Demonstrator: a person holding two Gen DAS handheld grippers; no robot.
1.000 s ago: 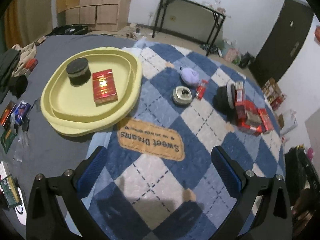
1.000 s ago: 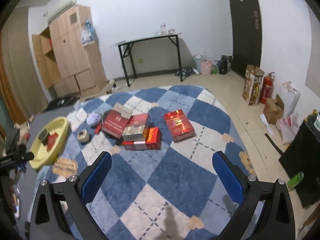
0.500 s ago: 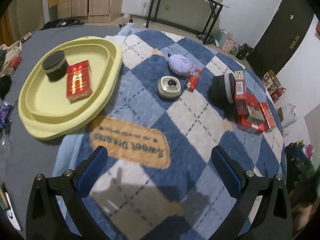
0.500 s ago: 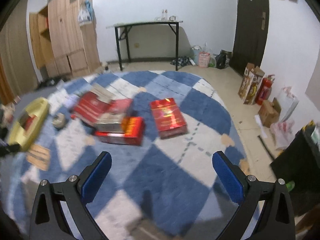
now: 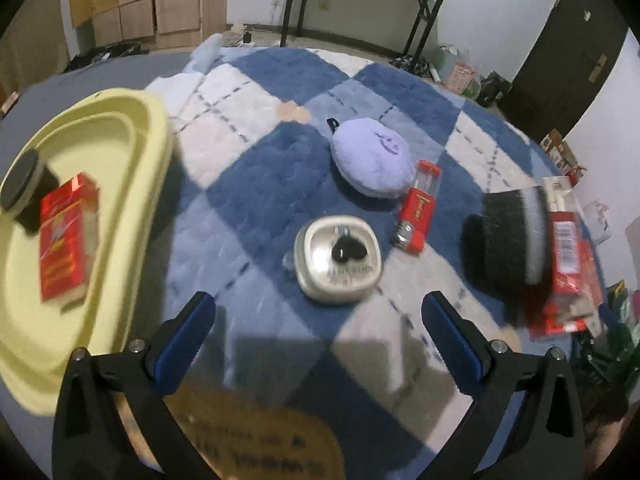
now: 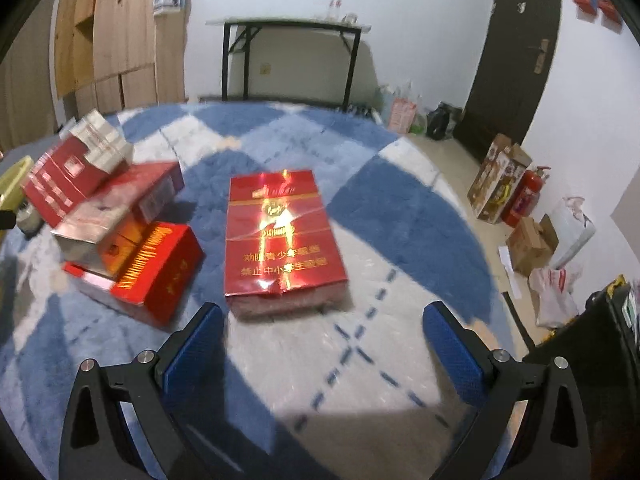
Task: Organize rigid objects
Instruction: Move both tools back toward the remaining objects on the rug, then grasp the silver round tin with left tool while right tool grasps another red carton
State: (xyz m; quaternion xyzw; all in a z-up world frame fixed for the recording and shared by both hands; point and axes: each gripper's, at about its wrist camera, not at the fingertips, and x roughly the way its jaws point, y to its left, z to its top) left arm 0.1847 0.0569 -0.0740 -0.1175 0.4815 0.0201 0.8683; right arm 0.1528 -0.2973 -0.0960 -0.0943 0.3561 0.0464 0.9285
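Observation:
My left gripper (image 5: 318, 330) is open, low over the checked blanket, with a cream square tin (image 5: 338, 265) just ahead of its fingers. Beyond the tin lie a lilac round pouch (image 5: 372, 164) and a small red pack (image 5: 418, 208); a black round can (image 5: 504, 250) lies on its side at right. The yellow tray (image 5: 132, 168) at left holds a red box (image 5: 64, 240) and a black-lidded jar (image 5: 20, 182). My right gripper (image 6: 322, 338) is open, with a flat red box (image 6: 280, 240) lying directly ahead of its fingers. A pile of red boxes (image 6: 116, 232) sits to its left.
The blue and white checked blanket (image 5: 260, 168) covers the surface. A black-framed table (image 6: 292, 36) stands by the far wall, wooden cabinets (image 6: 108, 28) to its left. Cardboard boxes (image 6: 532, 240), a fire extinguisher (image 6: 524, 196) and bags lie on the floor at right, near a dark door (image 6: 512, 52).
Both grippers have come down and forward. The left one now faces the cream tin instead of the tray. The right one has closed in on the single flat red box.

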